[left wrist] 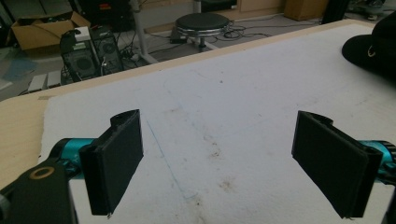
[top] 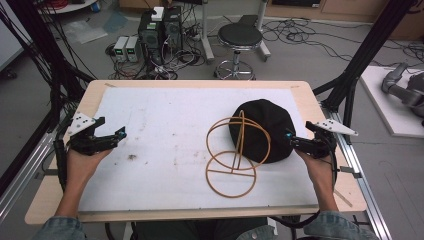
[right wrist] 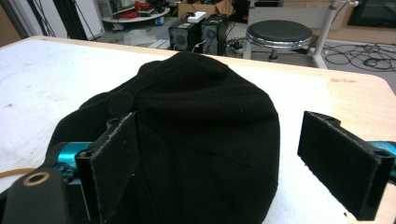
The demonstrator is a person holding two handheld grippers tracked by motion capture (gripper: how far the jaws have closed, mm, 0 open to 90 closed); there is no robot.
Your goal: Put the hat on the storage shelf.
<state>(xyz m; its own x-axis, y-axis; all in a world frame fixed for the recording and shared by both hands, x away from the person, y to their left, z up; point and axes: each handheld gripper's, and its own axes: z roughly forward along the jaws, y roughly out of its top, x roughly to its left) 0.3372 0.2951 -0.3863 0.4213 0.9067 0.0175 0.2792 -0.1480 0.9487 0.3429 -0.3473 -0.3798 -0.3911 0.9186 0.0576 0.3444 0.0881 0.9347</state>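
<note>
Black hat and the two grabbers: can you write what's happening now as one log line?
left gripper: open, over bare mat | right gripper: open, at black hat | wire stand: beside hat, ungripped

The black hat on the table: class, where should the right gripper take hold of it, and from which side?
Probably the black hat edge nearest the open right gripper, approached from the table's right: soft fabric pinches easily there, clear of the wire stand on its left.

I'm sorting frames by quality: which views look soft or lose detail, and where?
High view: soft overall, with the black hat a featureless dark blob. Left gripper view: the white mat looks washed out, and the jaws are sharp. Right gripper view: clearest, the hat's knit ribs just visible, and the stool is slightly soft.
</note>
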